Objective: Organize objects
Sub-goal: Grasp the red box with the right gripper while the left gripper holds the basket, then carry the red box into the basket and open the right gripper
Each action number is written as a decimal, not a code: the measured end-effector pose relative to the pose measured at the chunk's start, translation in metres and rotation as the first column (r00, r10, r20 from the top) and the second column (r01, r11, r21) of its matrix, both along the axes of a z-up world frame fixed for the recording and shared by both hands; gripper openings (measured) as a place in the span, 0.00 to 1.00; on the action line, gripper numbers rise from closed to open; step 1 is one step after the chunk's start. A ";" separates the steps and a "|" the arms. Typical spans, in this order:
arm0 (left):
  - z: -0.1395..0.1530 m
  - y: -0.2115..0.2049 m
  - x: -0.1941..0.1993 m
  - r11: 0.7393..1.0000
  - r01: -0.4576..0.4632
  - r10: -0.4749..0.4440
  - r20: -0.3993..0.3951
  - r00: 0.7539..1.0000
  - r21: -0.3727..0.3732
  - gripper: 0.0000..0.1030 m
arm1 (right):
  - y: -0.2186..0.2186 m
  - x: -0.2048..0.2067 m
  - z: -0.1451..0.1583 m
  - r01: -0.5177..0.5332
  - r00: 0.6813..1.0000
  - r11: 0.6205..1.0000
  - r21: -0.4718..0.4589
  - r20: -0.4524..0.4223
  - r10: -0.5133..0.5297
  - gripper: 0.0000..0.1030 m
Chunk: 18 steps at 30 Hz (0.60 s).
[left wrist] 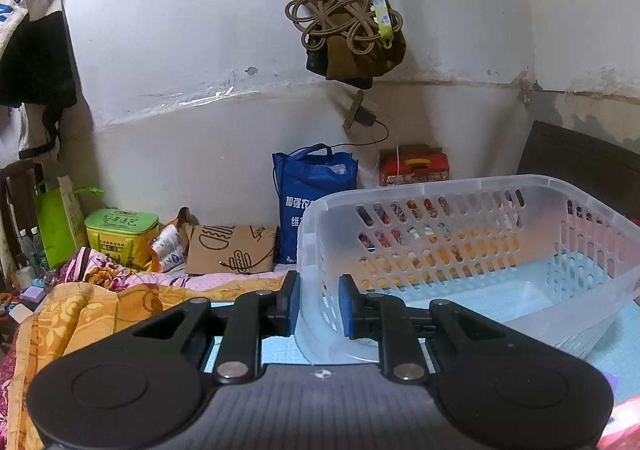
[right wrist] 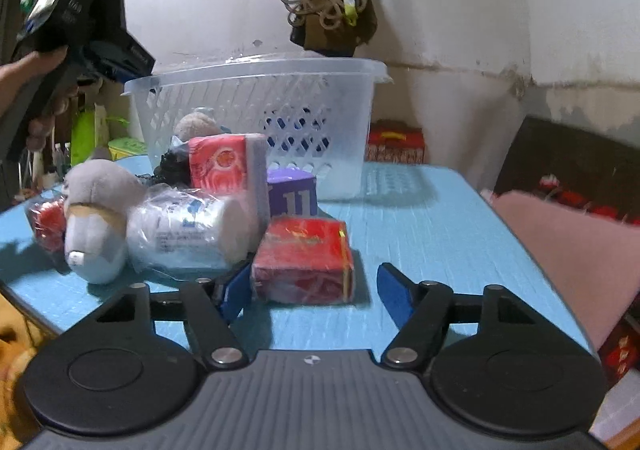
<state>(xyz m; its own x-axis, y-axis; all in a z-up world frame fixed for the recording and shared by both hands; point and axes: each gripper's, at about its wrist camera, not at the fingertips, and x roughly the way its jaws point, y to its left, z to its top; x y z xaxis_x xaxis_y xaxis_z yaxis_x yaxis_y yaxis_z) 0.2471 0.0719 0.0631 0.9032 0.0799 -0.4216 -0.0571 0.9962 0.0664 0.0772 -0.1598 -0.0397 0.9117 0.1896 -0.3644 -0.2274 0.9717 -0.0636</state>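
Observation:
A clear plastic basket (left wrist: 460, 234) stands empty on the blue table (right wrist: 420, 230). My left gripper (left wrist: 319, 304) is shut on the basket's near corner wall, one blue pad on each side. A hand (right wrist: 28, 65) holds that gripper at the basket's (right wrist: 256, 89) left rim. My right gripper (right wrist: 314, 294) is open around a red wrapped packet (right wrist: 304, 254): the left pad is at its edge and the right pad stands apart. Behind it lie a purple cube (right wrist: 294, 197), a red-and-white tissue pack (right wrist: 218, 165), a wrapped paper roll (right wrist: 184, 234) and a grey plush toy (right wrist: 96, 209).
A small red thing in plastic (right wrist: 46, 221) lies at the table's left edge. Pink fabric (right wrist: 560, 250) borders the table on the right. Against the wall stand a blue bag (left wrist: 316, 201) and a red box (left wrist: 414, 169). A cord bundle (left wrist: 344, 17) hangs above.

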 end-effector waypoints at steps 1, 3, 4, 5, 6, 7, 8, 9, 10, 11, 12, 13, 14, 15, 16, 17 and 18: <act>0.000 0.000 0.000 1.000 0.001 -0.001 0.001 1.000 -0.001 0.23 | 0.001 0.000 -0.001 -0.006 1.000 1.000 -0.003 0.007 0.006 0.54; -0.001 0.000 -0.001 1.000 0.004 -0.004 0.003 1.000 -0.003 0.24 | -0.002 -0.002 0.000 -0.013 1.000 1.000 0.009 0.006 0.013 0.51; -0.002 0.000 -0.001 1.000 0.005 -0.005 0.005 1.000 -0.004 0.24 | -0.004 -0.004 0.001 -0.005 1.000 1.000 0.010 0.012 0.004 0.51; -0.002 0.000 -0.001 1.000 0.005 -0.004 0.006 1.000 -0.006 0.24 | -0.007 -0.007 0.002 0.006 1.000 1.000 0.010 0.023 -0.007 0.51; -0.002 0.000 -0.001 1.000 0.004 -0.004 0.007 1.000 -0.007 0.24 | -0.010 -0.009 0.004 0.018 0.999 1.000 0.014 0.031 -0.019 0.51; -0.003 0.000 -0.001 1.000 0.004 -0.004 0.009 1.000 -0.008 0.24 | -0.015 -0.011 0.008 0.029 0.999 0.999 0.024 0.036 -0.030 0.51; -0.003 0.000 -0.001 1.000 0.004 -0.004 0.009 1.000 -0.008 0.24 | -0.020 -0.012 0.012 0.037 0.998 0.999 0.034 0.041 -0.039 0.51; -0.003 0.000 -0.001 1.000 0.004 -0.004 0.010 1.000 -0.008 0.24 | -0.025 -0.014 0.017 0.048 0.997 0.998 0.046 0.050 -0.050 0.51; -0.003 0.000 -0.001 1.000 0.005 -0.004 0.011 1.000 -0.009 0.24 | -0.029 -0.015 0.023 0.060 0.996 0.997 0.055 0.061 -0.063 0.51; -0.003 0.001 -0.001 1.000 0.006 -0.005 0.013 1.000 -0.009 0.24 | -0.032 -0.016 0.030 0.068 0.995 0.996 0.061 0.075 -0.073 0.51; -0.004 0.001 -0.001 1.000 0.007 -0.007 0.014 1.000 -0.010 0.24 | -0.035 -0.016 0.037 0.071 0.993 0.995 0.069 0.091 -0.078 0.51; -0.003 0.001 -0.001 1.000 0.009 -0.008 0.014 1.000 -0.011 0.24 | -0.037 -0.016 0.046 0.069 0.991 0.994 0.080 0.106 -0.077 0.51; -0.003 0.001 -0.001 1.000 0.010 -0.010 0.014 1.000 -0.010 0.24 | -0.038 -0.015 0.055 0.063 0.990 0.994 0.089 0.122 -0.074 0.51; -0.003 0.001 -0.001 1.000 0.012 -0.012 0.014 1.000 -0.010 0.24 | -0.037 -0.013 0.064 0.058 0.988 0.994 0.091 0.138 -0.070 0.51; -0.004 0.002 -0.001 1.000 0.014 -0.014 0.014 1.000 -0.011 0.24 | -0.034 -0.010 0.075 0.050 0.985 0.995 0.087 0.159 -0.063 0.51; -0.004 0.002 -0.001 1.000 0.015 -0.015 0.013 1.000 -0.011 0.25 | -0.031 -0.006 0.087 0.036 0.982 0.996 0.085 0.181 -0.051 0.51; -0.003 0.001 -0.001 1.000 0.016 -0.016 0.012 1.000 -0.009 0.25 | -0.026 0.001 0.098 0.022 0.980 0.996 0.086 0.198 -0.038 0.51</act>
<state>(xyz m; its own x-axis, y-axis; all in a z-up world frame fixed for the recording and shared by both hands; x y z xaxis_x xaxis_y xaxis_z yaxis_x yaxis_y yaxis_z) 0.2462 0.0733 0.0598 0.9093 0.0617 -0.4116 -0.0421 0.9975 0.0565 0.0778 -0.1860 0.0579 0.9701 0.1830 -0.1596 -0.1891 0.9817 -0.0237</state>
